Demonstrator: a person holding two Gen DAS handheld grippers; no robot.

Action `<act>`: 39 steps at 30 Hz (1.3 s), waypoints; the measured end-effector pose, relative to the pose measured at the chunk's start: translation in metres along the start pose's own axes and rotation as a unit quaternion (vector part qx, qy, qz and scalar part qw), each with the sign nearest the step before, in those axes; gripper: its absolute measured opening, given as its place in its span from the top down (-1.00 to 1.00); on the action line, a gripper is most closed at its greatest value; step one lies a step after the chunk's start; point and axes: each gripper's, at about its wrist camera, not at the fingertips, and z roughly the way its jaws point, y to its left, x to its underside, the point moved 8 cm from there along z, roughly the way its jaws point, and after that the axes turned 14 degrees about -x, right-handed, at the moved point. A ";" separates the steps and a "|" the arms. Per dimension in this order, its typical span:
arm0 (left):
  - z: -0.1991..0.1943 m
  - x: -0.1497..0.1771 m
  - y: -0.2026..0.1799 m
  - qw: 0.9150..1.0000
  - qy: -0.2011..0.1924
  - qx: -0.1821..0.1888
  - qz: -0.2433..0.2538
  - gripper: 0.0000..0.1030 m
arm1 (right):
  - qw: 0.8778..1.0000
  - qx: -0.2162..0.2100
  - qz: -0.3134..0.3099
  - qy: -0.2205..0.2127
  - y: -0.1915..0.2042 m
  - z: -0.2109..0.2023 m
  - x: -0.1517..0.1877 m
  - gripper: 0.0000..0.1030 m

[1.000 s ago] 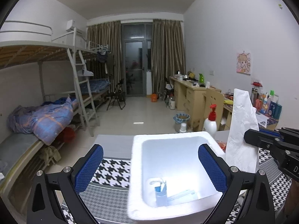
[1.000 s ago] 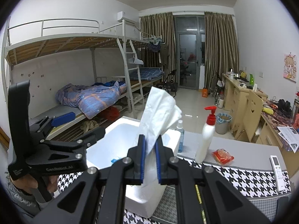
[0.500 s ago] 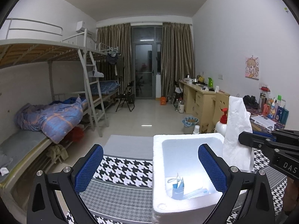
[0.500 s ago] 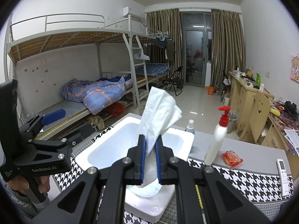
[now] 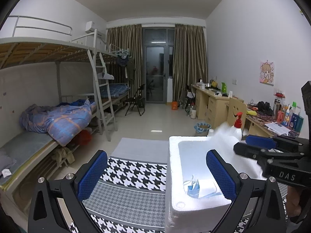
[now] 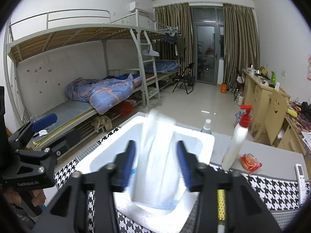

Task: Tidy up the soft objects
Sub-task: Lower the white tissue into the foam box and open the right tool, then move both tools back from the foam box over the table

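Note:
A white foam box [image 5: 175,174] stands on the houndstooth cloth; it also shows in the right wrist view [image 6: 196,137]. A blue face mask [image 5: 192,187] lies inside it. My right gripper [image 6: 155,165] is open above the box, and a blurred white tissue pack [image 6: 157,167] drops between its fingers into the box. The tissue pack is a white blur [image 5: 223,134] in the left wrist view, beside the right gripper's body [image 5: 272,155]. My left gripper [image 5: 155,174] is open and empty, left of the box.
A white pump bottle with a red top [image 6: 237,141], a small spray bottle [image 6: 207,126], a red packet [image 6: 249,161] and a remote [image 6: 301,176] stand right of the box. A bunk bed [image 5: 48,116] is at the left, desks [image 5: 213,101] at the right.
My right gripper has opened and let go of the tissue pack, which falls into the foam box. My left gripper has shifted left, away from the box.

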 end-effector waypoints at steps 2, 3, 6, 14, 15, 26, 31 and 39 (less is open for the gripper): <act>0.001 0.002 0.001 1.000 0.002 0.000 0.001 -0.98 | 1.000 0.002 -0.002 0.001 0.002 0.001 0.000 -0.43; 0.000 0.003 0.000 1.000 0.001 0.001 0.004 -0.98 | 1.000 0.002 -0.003 -0.001 0.002 0.001 0.000 -0.45; -0.002 0.006 -0.001 1.000 0.003 0.004 0.001 -0.98 | 1.000 -0.001 -0.001 -0.004 0.003 -0.003 0.000 -0.46; -0.009 0.009 -0.007 1.000 0.000 0.017 -0.001 -0.98 | 1.000 0.008 0.008 -0.018 -0.003 -0.019 0.004 -0.47; -0.011 0.010 -0.009 1.000 0.000 0.018 -0.001 -0.98 | 1.000 0.008 0.006 -0.017 -0.003 -0.021 0.005 -0.48; -0.031 0.011 -0.021 1.000 -0.010 0.027 0.008 -0.98 | 0.999 0.023 0.002 -0.047 -0.006 -0.053 0.010 -0.88; -0.038 0.008 -0.028 0.999 -0.014 0.033 0.012 -0.98 | 0.998 0.022 0.015 -0.054 -0.011 -0.062 0.013 -0.88; -0.050 0.009 -0.045 0.998 -0.018 0.055 0.020 -0.98 | 0.997 0.040 0.008 -0.070 -0.017 -0.084 0.020 -0.88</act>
